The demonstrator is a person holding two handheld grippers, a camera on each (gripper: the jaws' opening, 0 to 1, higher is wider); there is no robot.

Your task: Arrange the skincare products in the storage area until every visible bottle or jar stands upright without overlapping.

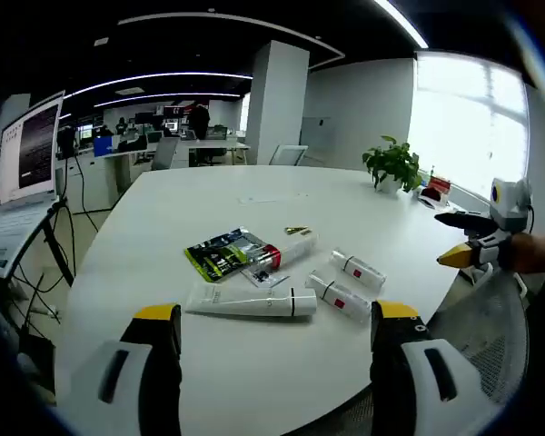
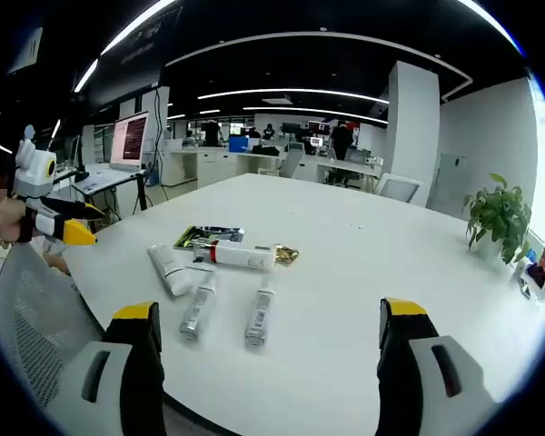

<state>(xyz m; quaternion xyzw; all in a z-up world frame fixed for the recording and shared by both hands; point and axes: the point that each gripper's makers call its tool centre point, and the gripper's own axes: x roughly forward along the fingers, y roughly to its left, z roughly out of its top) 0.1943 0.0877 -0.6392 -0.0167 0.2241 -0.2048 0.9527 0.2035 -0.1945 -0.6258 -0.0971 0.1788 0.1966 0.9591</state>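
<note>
A white tube point(image 1: 252, 301), two small white bottles point(image 1: 338, 295) point(image 1: 358, 268), a red-banded tube point(image 1: 282, 253) and a green packet point(image 1: 220, 253) all lie flat, clustered mid-surface point(image 1: 254, 195). Left gripper point(image 1: 277, 341) and right gripper point(image 2: 268, 341) hover released, jaws spread, holding nothing. A potted plant point(image 1: 392, 164) stands far off

White counter point(image 1: 254, 363); white tubes point(image 1: 252, 301) with red marks; green-and-black packet point(image 1: 220, 253); grey tools point(image 1: 277, 327) tipped yellow; green plant point(image 1: 392, 163).

The labels on the tubes point(image 1: 252, 301) and the green packet point(image 1: 220, 253) are too small to read; distant desks point(image 2: 220, 163) look blurred, perhaps with people.
</note>
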